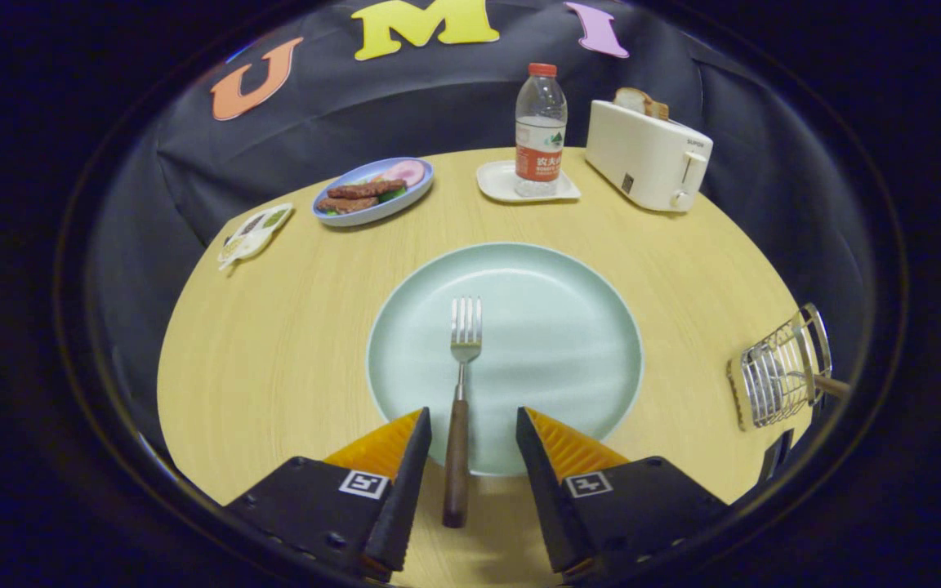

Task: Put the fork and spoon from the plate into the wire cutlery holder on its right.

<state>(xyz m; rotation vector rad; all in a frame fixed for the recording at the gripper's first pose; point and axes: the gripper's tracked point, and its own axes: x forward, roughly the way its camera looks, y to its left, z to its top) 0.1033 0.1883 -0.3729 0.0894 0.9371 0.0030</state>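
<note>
Claw [470,441] stood wide open, empty, straddling the fork [461,392] handle at lower centre of the plate [568,327]; closing on it judged next, then holder [781,367].

tool [470,425] | fingers spread wide apart | tips pointing forward | gripping nothing

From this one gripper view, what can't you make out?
- Wire cutlery holder: at the warped edge of the gripper view, so its contents are unclear; a wooden handle seems to stick out.
- Fork: whether its handle touches the table, between the open gripper fingers.
- Small dish beside the blue food plate: contents too small to tell.
- Toaster: far side hidden by its own body.
</note>
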